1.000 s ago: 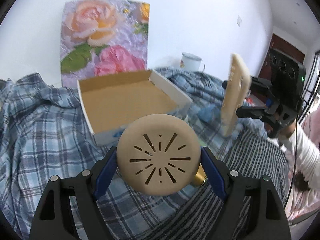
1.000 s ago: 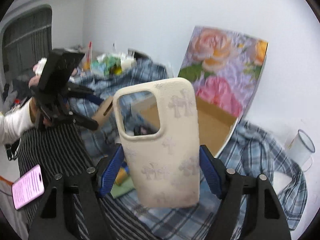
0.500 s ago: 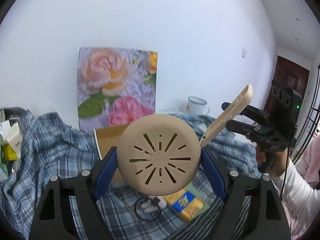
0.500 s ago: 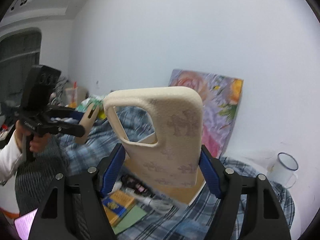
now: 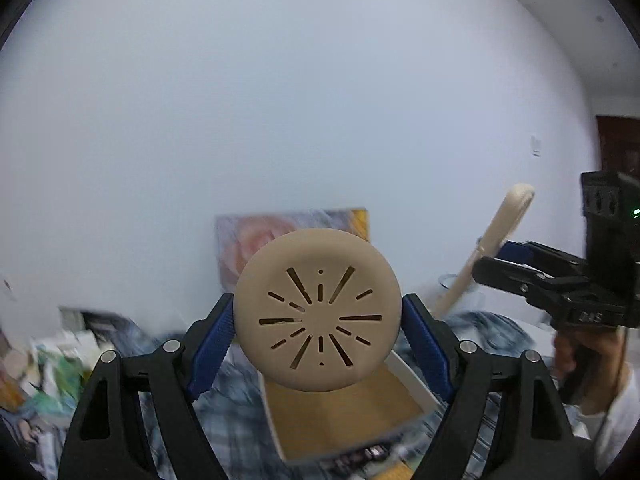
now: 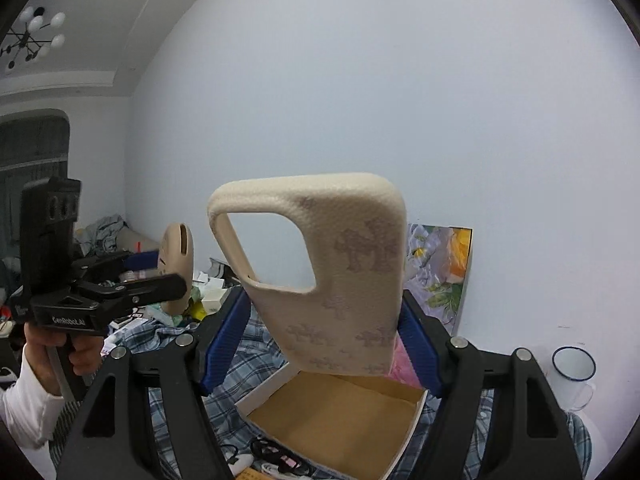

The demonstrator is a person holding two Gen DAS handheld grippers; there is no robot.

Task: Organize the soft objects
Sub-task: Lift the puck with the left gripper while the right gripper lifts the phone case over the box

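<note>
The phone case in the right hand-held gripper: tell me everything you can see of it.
The phone case is cream with a pebbled, soft-looking skin and faint mauve cross-shaped motifs. A large rounded camera cutout opens at its upper left. It stands roughly upright, tilted, clamped at its lower sides between the blue pads of the right hand-held gripper, raised above the open cardboard box.

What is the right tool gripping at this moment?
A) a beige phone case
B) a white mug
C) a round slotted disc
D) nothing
A: the right tool is shut on the beige phone case, its blue pads pressing both edges, above the cardboard box.
</note>
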